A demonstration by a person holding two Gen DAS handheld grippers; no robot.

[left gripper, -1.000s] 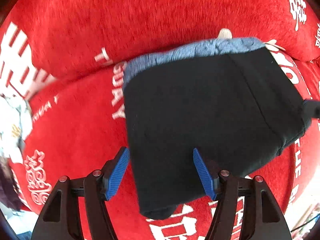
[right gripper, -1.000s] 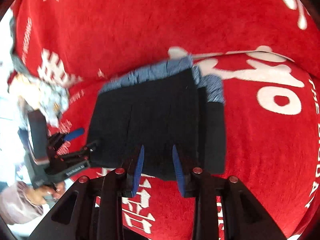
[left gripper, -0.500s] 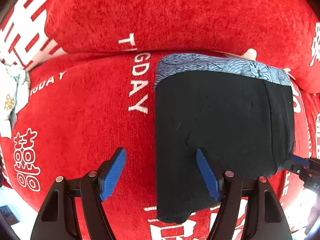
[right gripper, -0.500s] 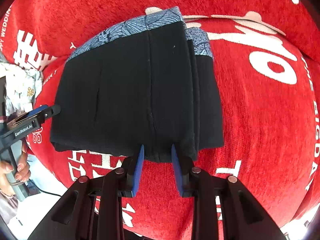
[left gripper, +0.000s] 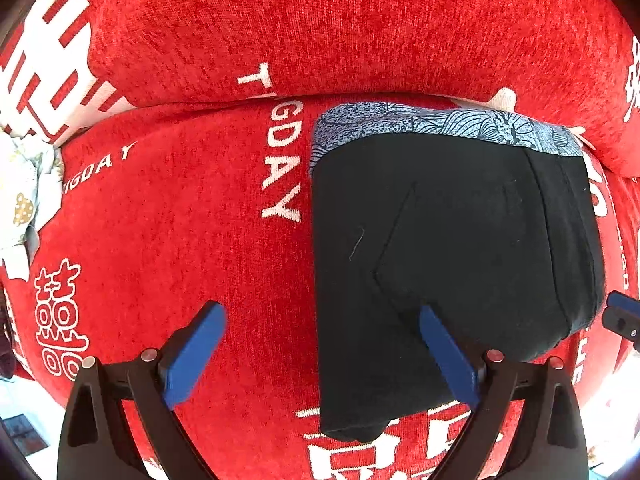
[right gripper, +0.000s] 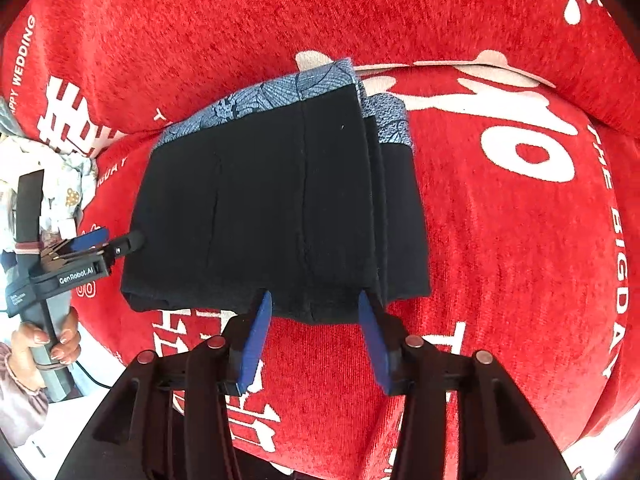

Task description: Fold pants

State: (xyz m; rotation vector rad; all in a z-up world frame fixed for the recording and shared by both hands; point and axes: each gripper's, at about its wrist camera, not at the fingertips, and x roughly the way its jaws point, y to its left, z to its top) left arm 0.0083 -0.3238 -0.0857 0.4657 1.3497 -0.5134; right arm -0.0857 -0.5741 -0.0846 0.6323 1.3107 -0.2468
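The black pants [right gripper: 272, 216] lie folded flat on the red couch [right gripper: 500, 260], so both tongs have just let go; the left gripper [left gripper: 320, 344] hangs spread wide over the pants' left edge; the right gripper [right gripper: 316, 328] stands half spread at their near edge, pinching nothing.

Bright, even daylight fills both views, so the red cushion cover [left gripper: 168, 216] glows saturated and its white lettering reads crisply, while the folded black pants [right gripper: 280, 216] soak up so much light that their seams and folds show only faintly. Glare washes out the near corners, lower right in the left wrist view and lower left in the right wrist view, and shadows stay soft, only a thin dark line under the pants' near edge. The fisheye bows everything outward, corners fall black, and focus is sharp with no motion blur.
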